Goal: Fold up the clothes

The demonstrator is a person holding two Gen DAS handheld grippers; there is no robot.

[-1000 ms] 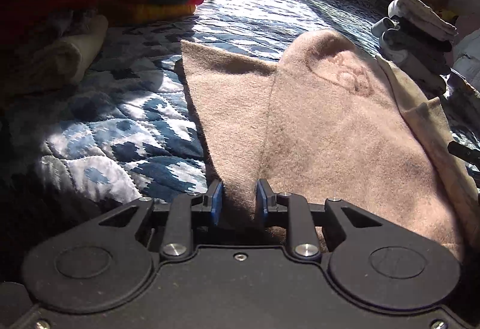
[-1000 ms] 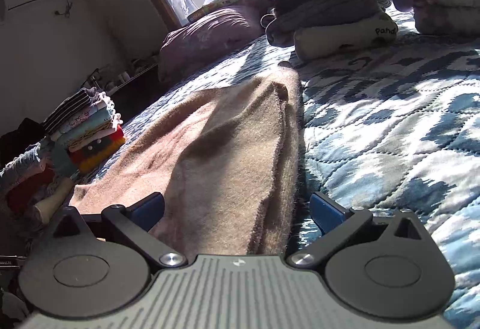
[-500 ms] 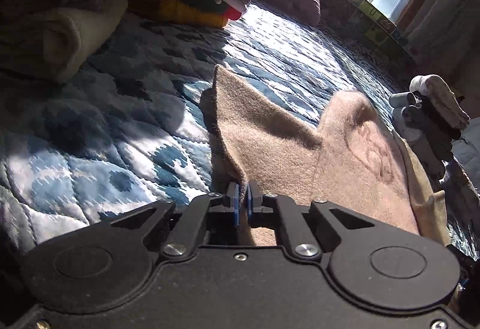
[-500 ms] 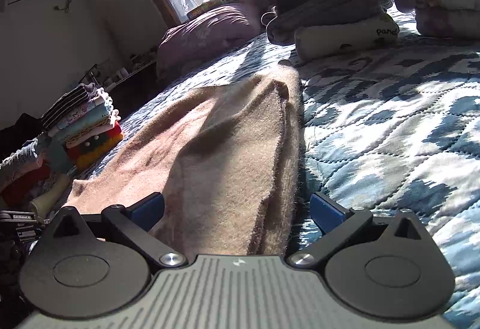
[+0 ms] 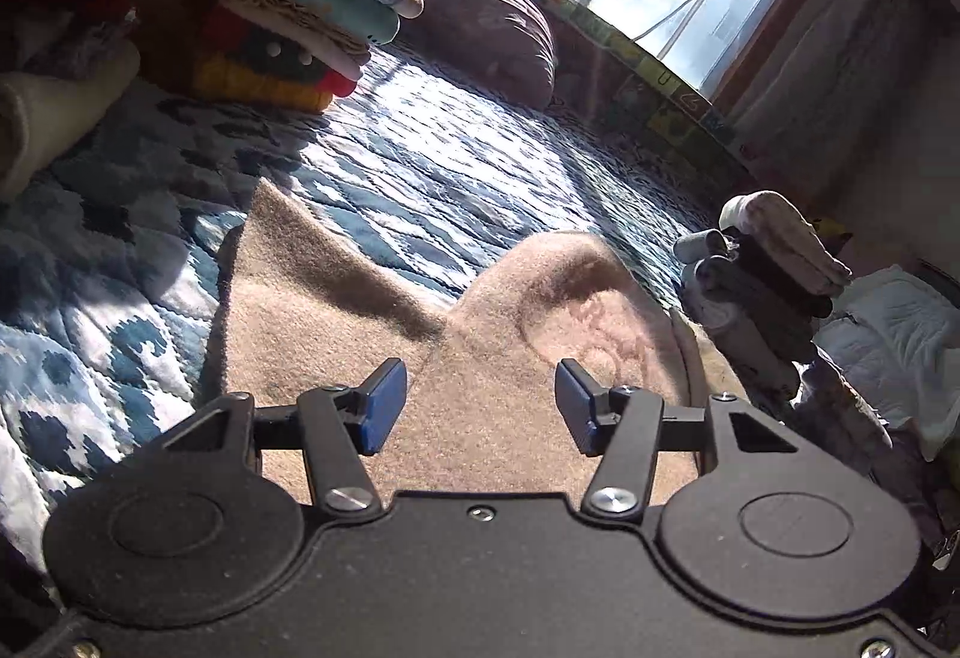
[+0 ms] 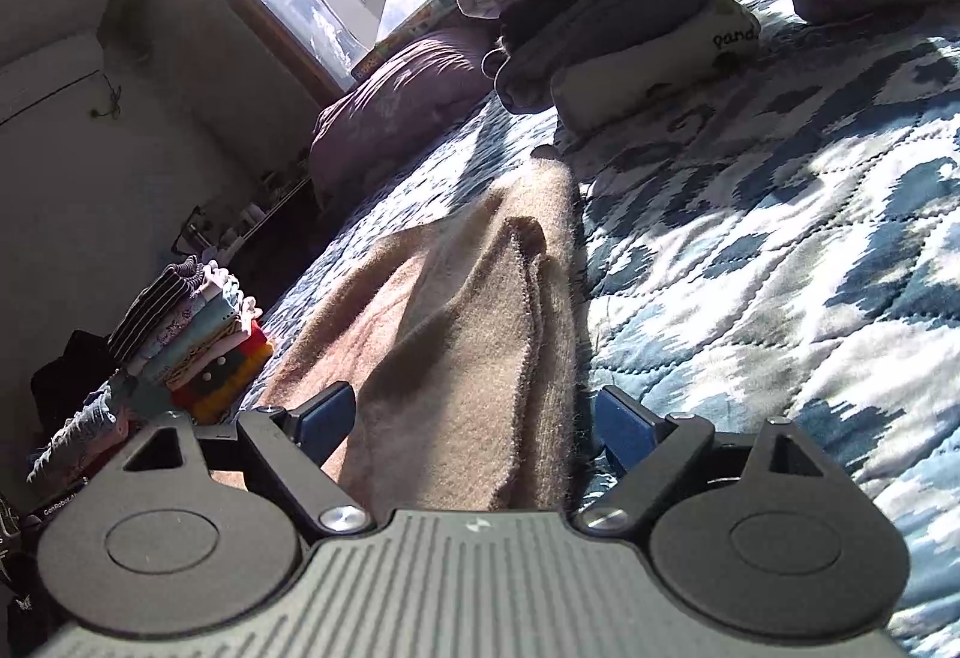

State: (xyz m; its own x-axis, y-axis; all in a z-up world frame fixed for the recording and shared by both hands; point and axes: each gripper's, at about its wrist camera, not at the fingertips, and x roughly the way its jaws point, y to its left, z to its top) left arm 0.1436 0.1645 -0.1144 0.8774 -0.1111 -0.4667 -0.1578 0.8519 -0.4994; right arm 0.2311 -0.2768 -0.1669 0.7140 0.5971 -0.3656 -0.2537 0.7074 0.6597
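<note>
Clothes to fold: one tan fleece garment (image 5: 492,358) lies spread on the blue patterned quilt (image 5: 420,178) of the bed, partly doubled over along its right edge. Left gripper (image 5: 479,404) hovers above the fleece with its fingers (image 5: 384,406) wide apart, holding nothing. Right gripper (image 6: 474,421) has its fingers (image 6: 624,427) wide too, straddling the layered edge of the garment (image 6: 474,346). Folded stacks (image 5: 300,15) sit at 10 o'clock, and another pile (image 5: 762,280) at 3 o'clock.
</note>
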